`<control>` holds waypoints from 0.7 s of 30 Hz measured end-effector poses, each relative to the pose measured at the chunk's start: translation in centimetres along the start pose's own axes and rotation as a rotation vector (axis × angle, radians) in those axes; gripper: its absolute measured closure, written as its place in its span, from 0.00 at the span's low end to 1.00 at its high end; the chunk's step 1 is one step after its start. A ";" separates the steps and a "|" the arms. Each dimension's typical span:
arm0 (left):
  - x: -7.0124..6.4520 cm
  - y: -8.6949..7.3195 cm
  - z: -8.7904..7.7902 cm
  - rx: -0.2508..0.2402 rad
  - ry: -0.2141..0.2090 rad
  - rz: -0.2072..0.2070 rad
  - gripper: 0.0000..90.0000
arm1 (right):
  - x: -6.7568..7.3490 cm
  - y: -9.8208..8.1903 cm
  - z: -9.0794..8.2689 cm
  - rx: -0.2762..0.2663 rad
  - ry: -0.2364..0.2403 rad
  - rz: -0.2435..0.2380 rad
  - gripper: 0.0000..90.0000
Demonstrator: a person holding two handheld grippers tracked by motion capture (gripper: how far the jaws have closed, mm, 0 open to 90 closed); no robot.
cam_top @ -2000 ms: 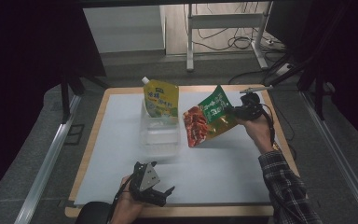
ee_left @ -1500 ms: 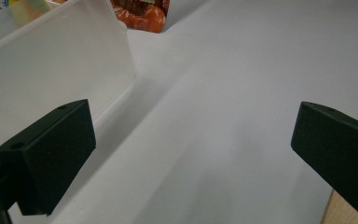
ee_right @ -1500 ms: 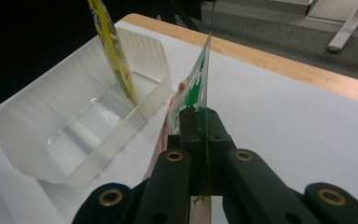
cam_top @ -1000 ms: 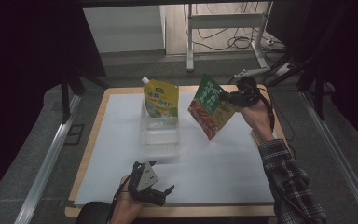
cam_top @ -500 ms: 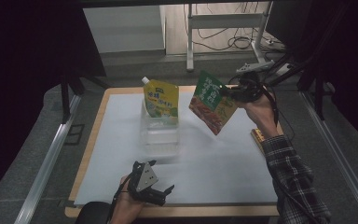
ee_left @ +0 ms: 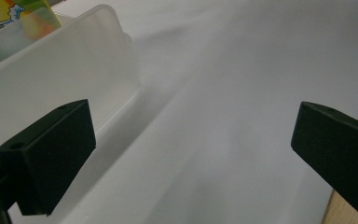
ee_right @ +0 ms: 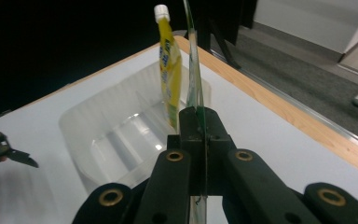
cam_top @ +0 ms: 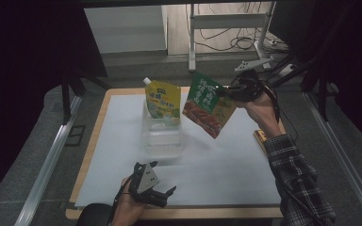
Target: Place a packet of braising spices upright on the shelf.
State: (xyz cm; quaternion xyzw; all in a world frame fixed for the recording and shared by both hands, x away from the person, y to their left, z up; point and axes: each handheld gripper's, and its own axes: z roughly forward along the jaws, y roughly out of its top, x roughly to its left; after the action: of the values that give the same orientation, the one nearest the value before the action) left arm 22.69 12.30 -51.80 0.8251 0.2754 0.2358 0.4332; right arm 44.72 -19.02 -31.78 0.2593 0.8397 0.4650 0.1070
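Above bin (cam_top: 162,136), fingers pinch pouch (cam_top: 207,104) edge, seemingly clear.

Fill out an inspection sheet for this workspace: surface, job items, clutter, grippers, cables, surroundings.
Surface: white sheet on a wood-edged table.
Job's things: green and red pouch held in the air, right of the bin; clear plastic bin on the sheet; yellow spouted pouch standing in the bin's far end.
Clutter: small brownish item at the table's right edge, too small to identify.
Grippers: right gripper shut on the green and red pouch's edge; left gripper open, nothing between its jaws, near the front edge.
Cables: loose cables on the floor beyond the table.
Surroundings: metal frame legs behind; grey floor; dark at both sides.
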 end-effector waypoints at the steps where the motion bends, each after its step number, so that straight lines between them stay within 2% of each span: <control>1: 0.0 0.0 0.0 0.000 0.000 0.002 0.00 | 0.1 0.1 0.0 -0.001 0.003 -0.003 0.99; 9: 0.0 0.0 0.0 0.001 0.001 0.004 0.00 | 0.7 1.1 -0.5 0.005 0.019 -0.019 0.99; 15: 0.0 0.0 0.0 0.003 0.000 0.007 0.00 | 1.0 1.7 -0.9 0.002 0.050 -0.026 0.99; 21: 0.0 0.0 0.0 -0.003 -0.001 0.002 0.00 | 1.4 2.1 -0.3 0.000 0.080 -0.034 0.99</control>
State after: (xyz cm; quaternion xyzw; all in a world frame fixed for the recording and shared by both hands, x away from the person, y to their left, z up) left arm 22.67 12.26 -51.80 0.8249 0.2741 0.2363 0.4342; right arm 44.15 -17.59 -29.77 0.2262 0.8476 0.4731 0.0814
